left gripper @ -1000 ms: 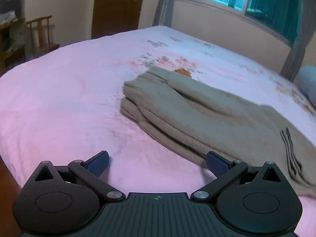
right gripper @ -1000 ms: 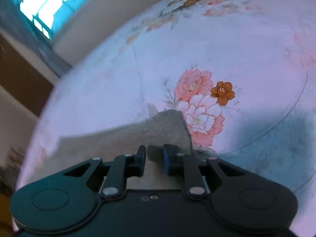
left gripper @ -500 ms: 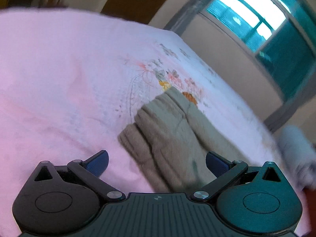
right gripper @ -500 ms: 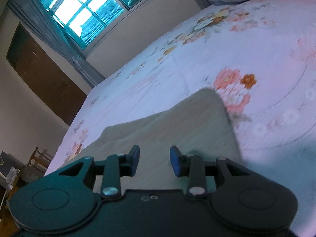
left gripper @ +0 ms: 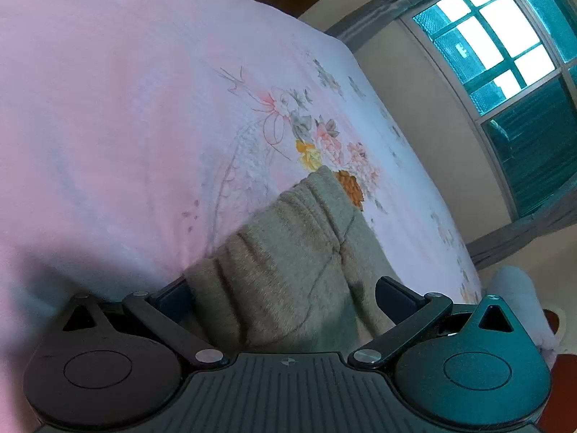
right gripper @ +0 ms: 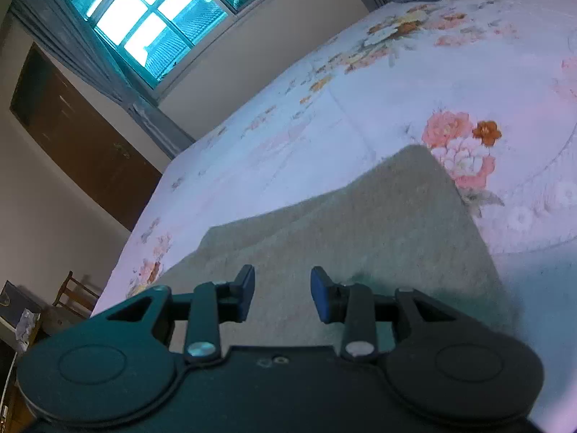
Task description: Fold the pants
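Pants point(left gripper: 299, 263) are spread on the bed point(left gripper: 126, 126). Left gripper point(left gripper: 285, 290) is spread wide around the waistband. Right gripper point(right gripper: 283, 290), jaws just opened, is parted above the cloth, nothing pinched.

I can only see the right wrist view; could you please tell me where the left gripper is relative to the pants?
Observer: The left gripper is at one end of the pants, and the fabric lies between its fingers.
Operator: Has it closed on the fabric?
Observer: No, its jaws stand wide open.
Operator: Which end of the pants is that?
Observer: It looks like the waistband end, with gathered ridges and a seam.
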Demonstrator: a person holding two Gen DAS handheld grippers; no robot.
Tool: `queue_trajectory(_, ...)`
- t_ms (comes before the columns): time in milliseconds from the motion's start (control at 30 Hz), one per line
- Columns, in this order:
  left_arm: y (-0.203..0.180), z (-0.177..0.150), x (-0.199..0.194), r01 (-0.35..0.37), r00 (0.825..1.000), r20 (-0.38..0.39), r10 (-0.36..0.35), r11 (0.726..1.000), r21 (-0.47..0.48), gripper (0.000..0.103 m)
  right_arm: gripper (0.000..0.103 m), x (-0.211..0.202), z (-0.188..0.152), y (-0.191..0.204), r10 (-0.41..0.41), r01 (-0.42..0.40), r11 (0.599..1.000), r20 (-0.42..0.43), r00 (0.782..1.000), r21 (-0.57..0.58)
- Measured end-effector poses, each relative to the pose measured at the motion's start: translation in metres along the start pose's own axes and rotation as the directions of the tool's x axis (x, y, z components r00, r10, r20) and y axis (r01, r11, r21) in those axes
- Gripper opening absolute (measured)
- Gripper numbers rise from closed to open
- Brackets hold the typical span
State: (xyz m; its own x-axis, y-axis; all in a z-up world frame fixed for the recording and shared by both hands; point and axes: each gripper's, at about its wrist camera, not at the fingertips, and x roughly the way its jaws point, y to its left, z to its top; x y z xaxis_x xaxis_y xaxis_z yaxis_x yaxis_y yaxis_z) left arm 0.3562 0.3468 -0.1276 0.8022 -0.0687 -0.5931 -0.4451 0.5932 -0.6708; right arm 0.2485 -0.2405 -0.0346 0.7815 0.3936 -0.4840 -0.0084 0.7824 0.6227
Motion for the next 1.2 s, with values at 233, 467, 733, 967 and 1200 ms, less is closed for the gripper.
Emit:
queue_trajectory(233, 0.008, 0.001, 0.001, 0.028, 0.999, 0.037, -0.027, 0.999, -0.03, 0.04, 0.028, 0.021, -0.016, 0.017, -0.064, 0.063, 0.998, -0.04, 0.997, -0.028)
queue_trajectory(467, -0.025, 0.007, -0.028, 0.07, 0.991, 0.1, -0.083, 0.989, 0.128, 0.037, 0.029, 0.069, -0.05, 0.092, -0.042, -0.01, 0.955, -0.169, 0.985, -0.297)
queue_trajectory(733, -0.065, 0.018, -0.056, 0.109, 0.985, 0.098, -0.139, 0.958, 0.265, 0.037, 0.033, 0.097, -0.098, 0.137, -0.255, 0.161, 0.729, -0.045, 0.966, -0.665)
queue_trajectory(967, -0.073, 0.015, -0.077, 0.124, 0.984, 0.084, -0.155, 0.949, 0.29, 0.037, 0.045, 0.086, -0.121, 0.142, -0.262, 0.128, 0.663, -0.067, 0.963, -0.738)
queue_trajectory(1200, -0.123, 0.001, -0.104, 0.151, 0.974, 0.097, -0.207, 0.901, 0.406, 0.037, 0.047, 0.045, -0.105, 0.138, -0.161, 0.135, 0.739, 0.022, 0.987, -0.66)
